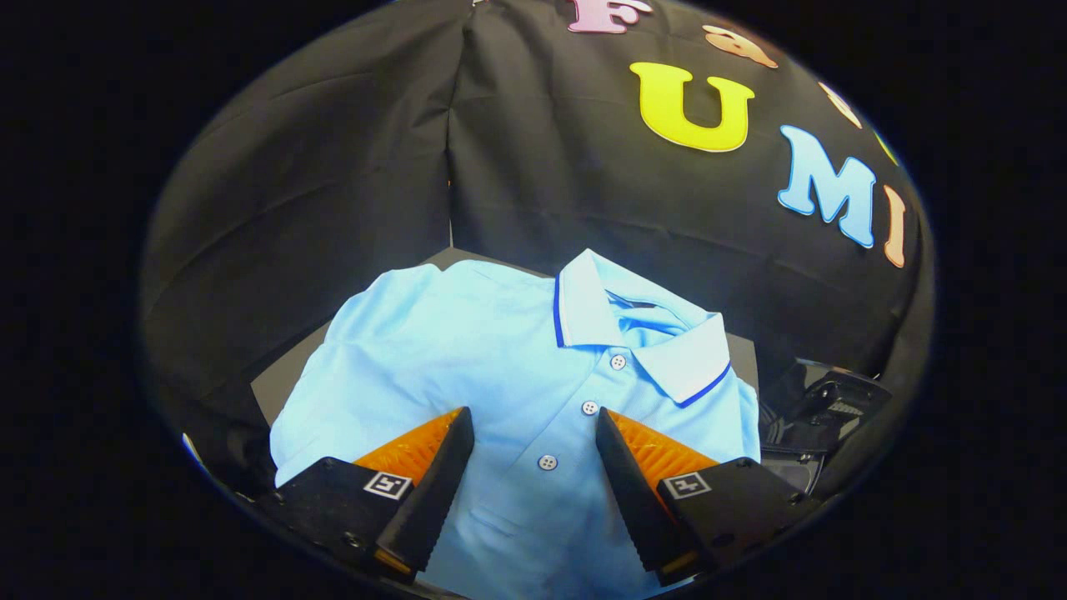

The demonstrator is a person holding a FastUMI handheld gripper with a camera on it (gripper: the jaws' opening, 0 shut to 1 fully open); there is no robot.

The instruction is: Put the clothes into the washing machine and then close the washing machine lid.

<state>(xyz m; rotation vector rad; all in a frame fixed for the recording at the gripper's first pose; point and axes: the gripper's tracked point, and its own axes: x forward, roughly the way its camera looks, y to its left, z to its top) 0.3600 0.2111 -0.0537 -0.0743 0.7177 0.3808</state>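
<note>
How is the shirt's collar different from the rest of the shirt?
The collar is paler, nearly white, while the shirt body is light blue. The collar has a dark blue stripe along its edge; the body is plain, with a row of white buttons. The collar stands up and folds over; the body lies flat. Both belong to one garment, lying under the open gripper.

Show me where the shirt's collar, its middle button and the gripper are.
collar [642, 329], gripper view, on the white fold of the collar.
middle button [590, 407], gripper view, on the button's face.
gripper [533, 429], gripper view, midway between its open fingertips, over the shirt's placket.
</note>
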